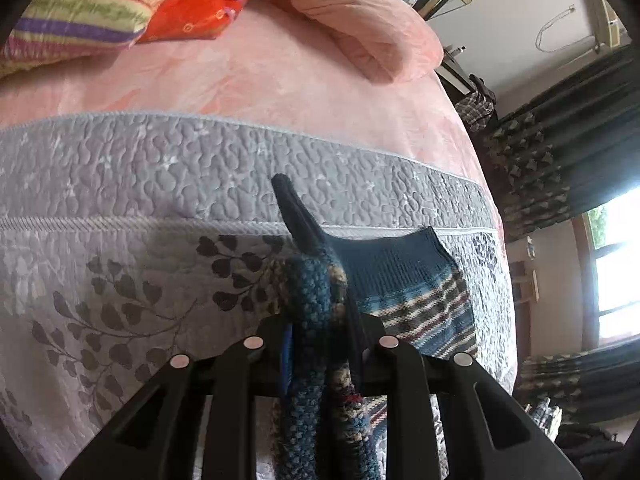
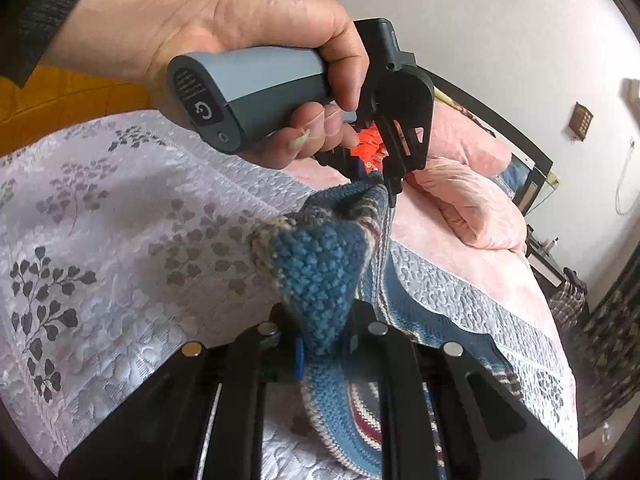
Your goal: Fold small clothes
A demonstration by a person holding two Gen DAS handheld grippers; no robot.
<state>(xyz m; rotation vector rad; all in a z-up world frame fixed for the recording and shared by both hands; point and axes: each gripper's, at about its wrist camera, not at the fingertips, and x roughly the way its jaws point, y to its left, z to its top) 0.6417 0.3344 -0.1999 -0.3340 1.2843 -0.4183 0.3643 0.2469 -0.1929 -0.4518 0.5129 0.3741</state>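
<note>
Knitted garment [image 2: 320,280], blue yarn with beige, maroon and dark stripes. It is held up off the bed at two spots and sags between them. The lower part lies on the grey quilt [image 2: 120,240], near that quilt's far edge, with the ribbed dark-blue band [image 1: 384,256] flat against the quilt's stitched border.

Right gripper [image 2: 324,336]: fingers closed on a bunched fold of the blue knit, and the fabric rises between them in a peak.

Left gripper [image 1: 320,344]: closed on another bunch of the same garment, with a dark pointed fold [image 1: 292,208] sticking up past the fingertips. From the right wrist camera, this gripper [image 2: 390,192] appears from the side, fingertips pinching the garment's upper edge. A hand [image 2: 224,40] wraps its grey handle [image 2: 256,92].

Writing: no readable brand. The handle's end cap carries a power symbol, with a ribbed panel above it and a small round port below.

Surroundings: the quilt has a dark leaf print and covers the near part of the bed. Beyond its edge is a pink sheet [image 1: 240,76]. A rolled pink blanket [image 1: 368,32] lies toward the far right corner. A striped pillow [image 1: 80,12] and an orange-red cloth [image 1: 204,0] are at the far left. Dark patterned curtains [image 1: 560,160] hang beside a bright window [image 1: 616,272].
</note>
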